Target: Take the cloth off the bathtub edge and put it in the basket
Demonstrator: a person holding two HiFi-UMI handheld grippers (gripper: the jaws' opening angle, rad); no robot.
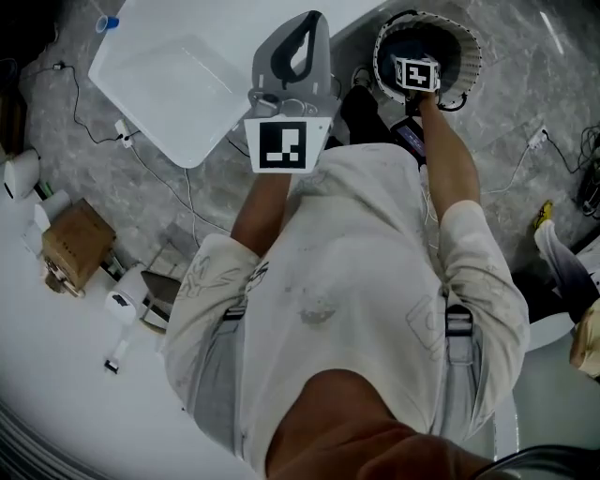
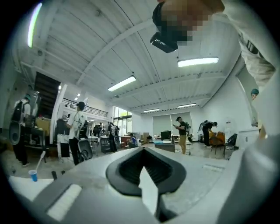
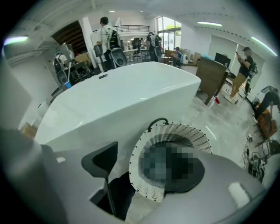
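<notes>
Over the basket: the right hand-held gripper [image 3: 148, 164] points down at the basket [image 3: 175, 130]. Its two jaws are spread apart and nothing is pinched between them.
Left hand-held gripper [image 1: 311, 23]: its jaws are pressed together with nothing in them. It is held out level near the bathtub [image 3: 122, 96] and does no job.
Cloth: I see no cloth on the bathtub edge. The inside of the basket looks dark, so I think the cloth is in there. A blurred patch and the gripper cover most of it, so I cannot be sure.
Beside the basket: a dark thing [image 3: 118, 197] shows low between the right jaws, just beside the basket's wall. I cannot tell what it is.
Step now: I think this is the letting-go part, right at the end of the job.
How to do it well: lift the right hand-held gripper straight up with the jaws wide, so no corner of cloth snags and gets pulled out.
Watch out: the basket looks light and stands on the floor [image 3: 218, 122]. A bump on its rim could tip it.
Last check: look that no cloth hangs over the rim.
</notes>
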